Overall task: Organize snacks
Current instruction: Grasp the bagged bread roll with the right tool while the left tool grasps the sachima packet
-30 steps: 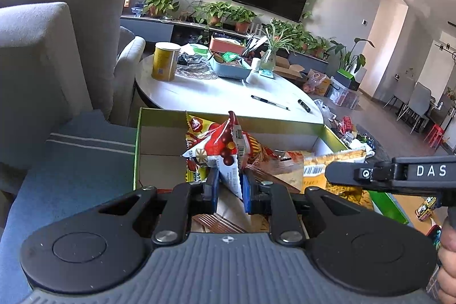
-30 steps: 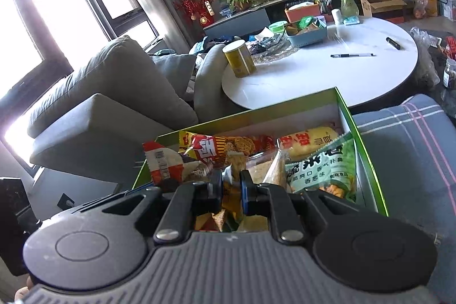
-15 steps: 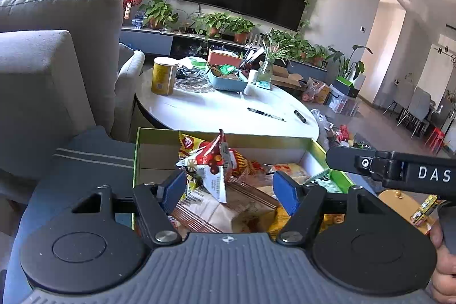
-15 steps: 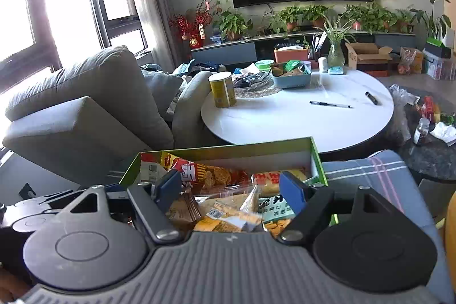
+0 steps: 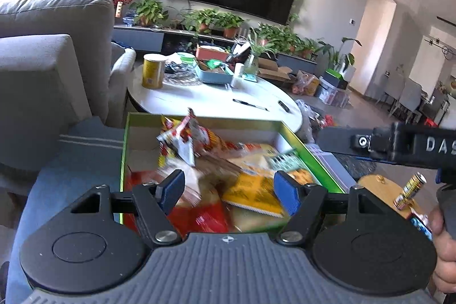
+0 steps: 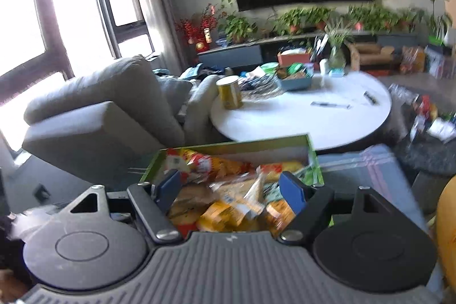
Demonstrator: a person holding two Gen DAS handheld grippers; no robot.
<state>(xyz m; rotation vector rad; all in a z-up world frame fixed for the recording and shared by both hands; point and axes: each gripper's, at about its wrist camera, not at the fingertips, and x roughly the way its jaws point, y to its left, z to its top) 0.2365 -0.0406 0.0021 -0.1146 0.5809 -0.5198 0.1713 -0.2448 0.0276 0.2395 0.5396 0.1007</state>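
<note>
Over the green box (image 5: 302, 144) heaped with snack packets (image 5: 250, 190), both tools (image 5: 229, 191) (image 6: 232, 191) hang released, having just opened.

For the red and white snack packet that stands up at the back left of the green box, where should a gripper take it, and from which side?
Take the red and white snack packet by its upper crimped edge, coming from above. It stands higher than the other packets in the green cardboard box, so that flat, thin edge is free and would probably fit between the pads. Its lower part is buried among its neighbours.

Between the jaws the snack packets (image 5: 228, 175) smear into blur, print unreadable; the green box (image 6: 315, 158) loses its near edge behind them.
</note>
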